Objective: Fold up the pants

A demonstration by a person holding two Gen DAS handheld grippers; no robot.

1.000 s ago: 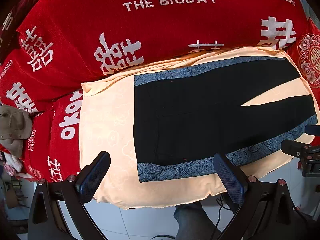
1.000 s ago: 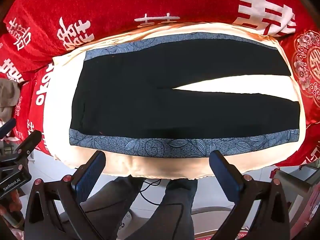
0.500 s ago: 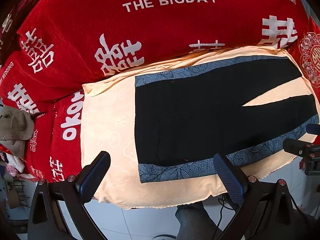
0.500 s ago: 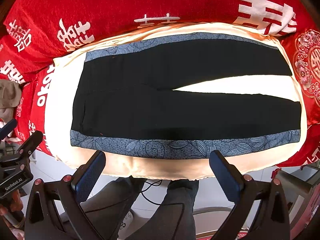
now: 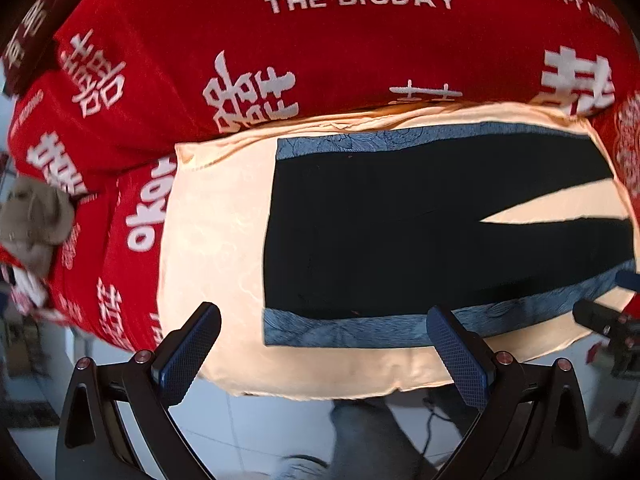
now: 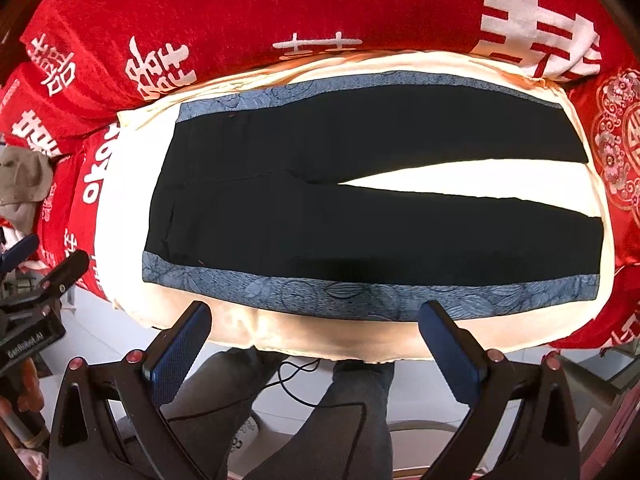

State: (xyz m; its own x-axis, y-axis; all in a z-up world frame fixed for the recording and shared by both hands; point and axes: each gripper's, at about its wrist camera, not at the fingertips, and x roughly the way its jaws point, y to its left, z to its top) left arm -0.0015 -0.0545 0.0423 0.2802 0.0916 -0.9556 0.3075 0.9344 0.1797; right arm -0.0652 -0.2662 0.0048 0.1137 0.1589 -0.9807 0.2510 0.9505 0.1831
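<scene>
Khaki cap [image 5: 34,216]: resting at far left on the red bedding [image 5: 320,52]. Cream cloth [image 6: 460,182]: lying over that bedding. Black pants [image 6: 360,216]: lying flat and unfolded on the cream cloth, waistband pointing left, legs splaying right, blue patterned stripes running along both outer edges. Left gripper [image 5: 322,346]: hovering near the waistband end, fingers standing wide apart, gripping nothing. Right gripper [image 6: 314,344]: hovering off the near stripe, fingers likewise spreading, holding nothing.
</scene>
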